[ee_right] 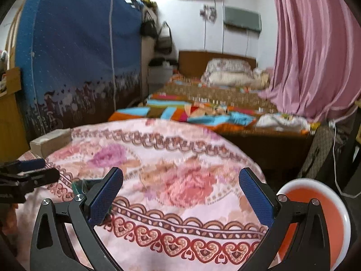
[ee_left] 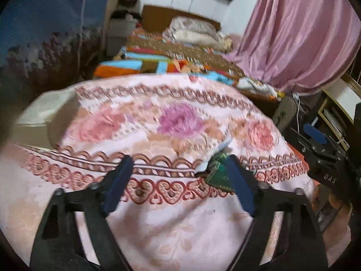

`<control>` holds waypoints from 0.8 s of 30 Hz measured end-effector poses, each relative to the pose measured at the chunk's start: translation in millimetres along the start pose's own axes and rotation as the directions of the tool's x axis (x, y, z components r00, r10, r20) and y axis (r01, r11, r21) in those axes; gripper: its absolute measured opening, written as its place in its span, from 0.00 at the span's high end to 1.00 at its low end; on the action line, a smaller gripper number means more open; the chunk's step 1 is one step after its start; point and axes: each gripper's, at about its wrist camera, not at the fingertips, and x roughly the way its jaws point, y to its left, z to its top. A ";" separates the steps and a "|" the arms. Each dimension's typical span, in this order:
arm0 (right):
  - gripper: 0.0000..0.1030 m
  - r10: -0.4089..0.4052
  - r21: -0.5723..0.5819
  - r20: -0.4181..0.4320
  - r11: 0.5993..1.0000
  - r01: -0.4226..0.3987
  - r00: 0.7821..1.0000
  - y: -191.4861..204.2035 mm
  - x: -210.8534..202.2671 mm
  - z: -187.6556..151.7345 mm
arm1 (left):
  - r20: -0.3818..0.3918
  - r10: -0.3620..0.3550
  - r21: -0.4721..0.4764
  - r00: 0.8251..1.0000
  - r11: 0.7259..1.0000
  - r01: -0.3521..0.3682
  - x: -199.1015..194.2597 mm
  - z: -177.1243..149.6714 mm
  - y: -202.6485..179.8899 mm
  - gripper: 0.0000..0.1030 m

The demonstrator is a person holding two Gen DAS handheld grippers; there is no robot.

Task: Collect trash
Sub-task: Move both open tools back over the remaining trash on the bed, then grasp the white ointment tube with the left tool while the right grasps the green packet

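Floral blanket, left-wrist green wrapper, right-wrist orange bowl

A floral blanket covers the near surface, and a crumpled wrapper lies on it toward its near edge, just inside the right finger of the left gripper and apart from the left finger. The right gripper hangs over the blanket to the right of the left gripper, with a round bin beside the blanket on its right and a box at the blanket's far left corner. Behind the blanket stretches a bed with pillows against its headboard, a fabric wardrobe to the left and a curtain hanging down to the right.
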 end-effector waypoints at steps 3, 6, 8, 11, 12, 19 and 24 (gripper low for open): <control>0.00 0.014 0.031 -0.061 0.999 -0.012 0.998 -4.5 9.0 -2.7 | -0.066 -0.042 0.000 0.997 0.999 0.042 14.1 1.9 -3.0 0.55; 0.00 0.030 0.046 -0.109 0.999 -0.025 0.994 -6.7 15.6 -4.7 | -0.103 -0.078 -0.003 0.992 0.997 0.078 24.3 3.5 -6.6 0.65; 0.00 0.034 0.049 -0.127 0.998 -0.028 0.991 -6.7 18.2 -5.6 | -0.112 -0.088 -0.005 0.990 0.996 0.088 28.9 5.3 -9.2 0.69; 0.00 0.030 0.045 -0.135 0.999 -0.024 0.990 -5.7 19.2 -5.6 | -0.117 -0.102 -0.013 0.988 0.995 0.101 32.5 8.6 -9.6 0.76; 0.00 0.028 0.042 -0.137 0.999 -0.023 0.990 -5.7 19.2 -5.2 | -0.118 -0.104 -0.016 0.988 0.995 0.102 33.2 9.1 -9.2 0.79; 0.00 0.024 0.024 -0.147 0.999 -0.020 0.989 -3.0 21.7 -4.7 | -0.129 -0.095 -0.042 0.987 0.995 0.090 34.4 8.9 -1.9 1.00; 0.00 0.027 0.030 -0.145 0.999 -0.023 0.989 -2.9 21.7 -5.1 | -0.128 -0.097 -0.041 0.987 0.995 0.093 33.9 7.6 -1.7 1.00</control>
